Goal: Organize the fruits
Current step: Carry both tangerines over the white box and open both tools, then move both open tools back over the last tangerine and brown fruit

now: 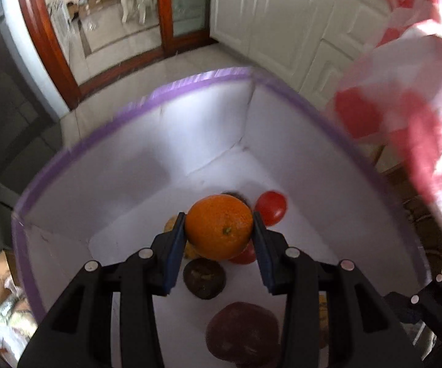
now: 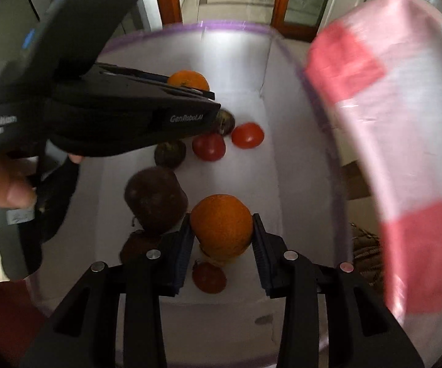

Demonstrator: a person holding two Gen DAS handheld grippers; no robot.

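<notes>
the left gripper point(image 1: 219, 228) pinches an orange point(image 1: 219, 227) between its two blue pads point(image 1: 175, 245), one pad pressed on each side of the fruit. this orange is round, bright, with pitted skin and a small green stem scar facing the camera. it is held above the floor of the white box point(image 1: 190, 141), a fabric-walled bin with a purple rim.

the right gripper point(image 2: 222, 230) likewise clamps a second orange point(image 2: 221, 225) between its pads point(image 2: 184, 242), contact on both flanks. this fruit is a duller orange, round, with no stem mark showing. it also sits inside the white box point(image 2: 297, 184), nearer the near wall than the far corner.

in the right wrist view the left gripper point(image 2: 196, 92) crosses the upper left of the box, with its orange point(image 2: 188, 80) showing past the fingers toward the far wall. a hand point(image 2: 3, 184) grips its handle.

fruit lying on the box floor, relative to the box:
- two red tomatoes point(image 2: 208, 146) and point(image 2: 247, 135), side by side, mid-floor toward the far wall.
- two dark, greenish-brown round fruits point(image 2: 170, 152) and point(image 2: 225, 121), just beside the tomatoes; the second is partly hidden by the left gripper.
- a large dark maroon fruit point(image 2: 156, 197), left of centre, near the right gripper's left pad.
- a small red fruit point(image 2: 208, 277) below the right gripper's orange, between the fingers.

a red-and-white checked cloth point(image 2: 389, 122) hangs just outside the box's right wall.
</notes>
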